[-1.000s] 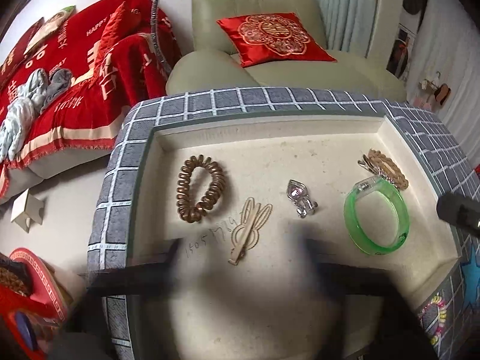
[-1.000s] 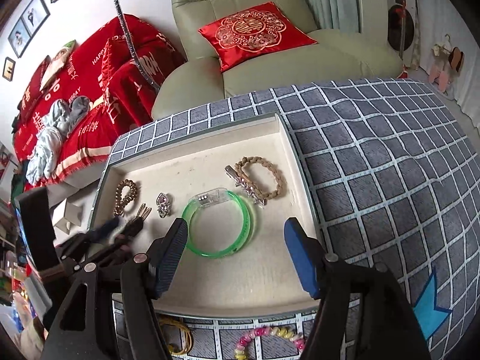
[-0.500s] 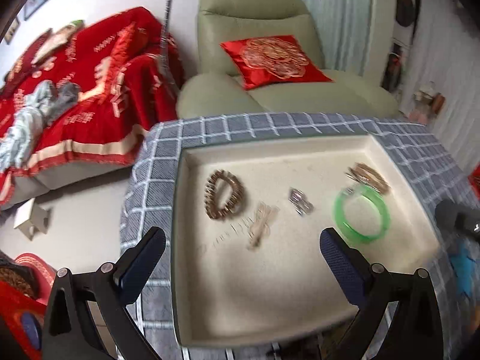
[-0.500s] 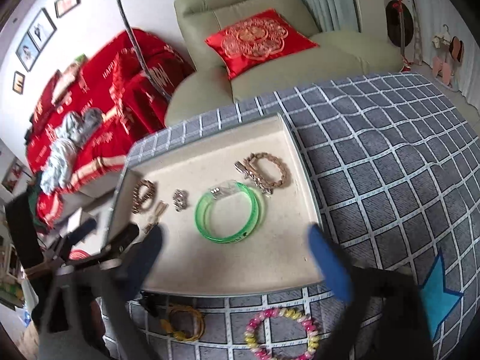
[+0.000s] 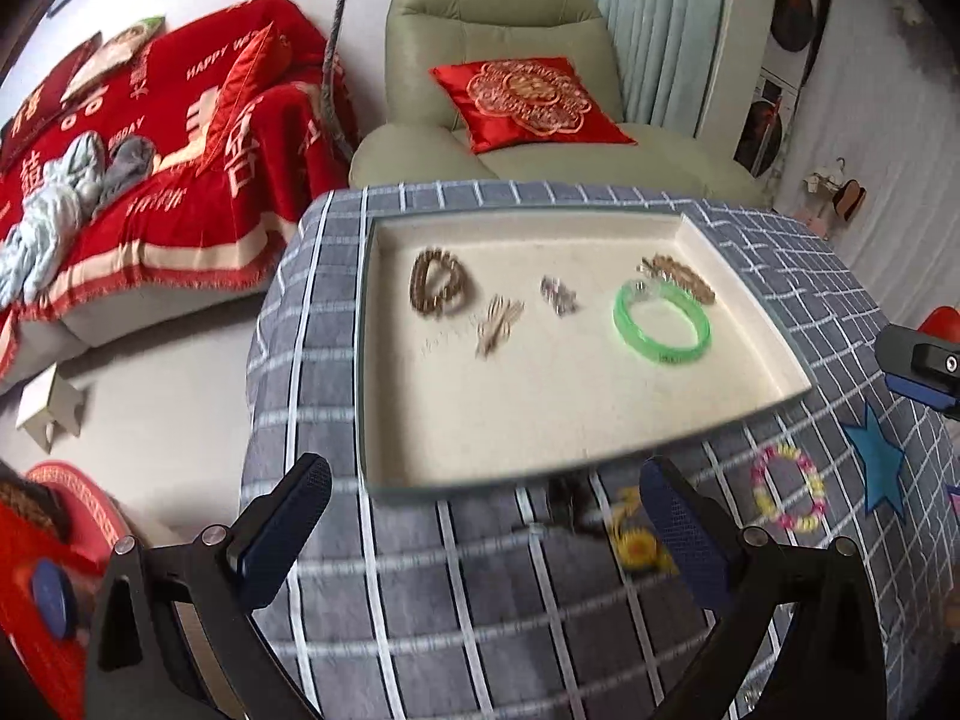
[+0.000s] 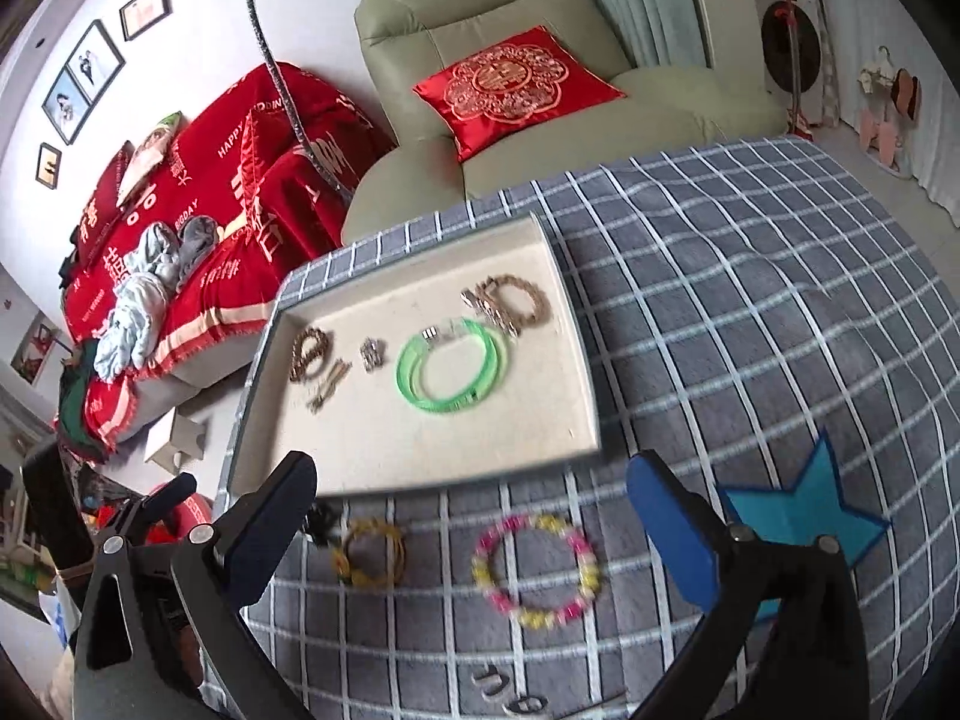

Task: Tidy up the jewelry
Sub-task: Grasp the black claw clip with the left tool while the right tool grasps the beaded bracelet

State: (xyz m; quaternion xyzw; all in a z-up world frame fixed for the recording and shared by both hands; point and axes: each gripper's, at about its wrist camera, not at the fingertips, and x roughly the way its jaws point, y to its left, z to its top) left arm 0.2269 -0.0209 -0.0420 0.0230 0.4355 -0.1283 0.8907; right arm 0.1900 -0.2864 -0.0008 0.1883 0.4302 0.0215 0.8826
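Red blanket [image 6: 198, 204] by the table [image 6: 750, 312] reads "HAPPY". On the table sits a tray [image 6: 576, 408] holding a green bangle [image 6: 453, 363]; a pink-yellow bracelet [image 6: 536, 567] lies just outside. Left gripper [image 5: 480, 522] and right gripper [image 6: 471, 519] both gape wide, empty.

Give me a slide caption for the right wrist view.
Open right hand-held gripper above pink-and-yellow bracelet; tray holds green bangle.

We hold our left gripper [image 5: 483, 507] tilted downward with its jaws spread wide and nothing between them; our right gripper [image 6: 471, 504] points down likewise, its jaws having just opened to full width, also empty
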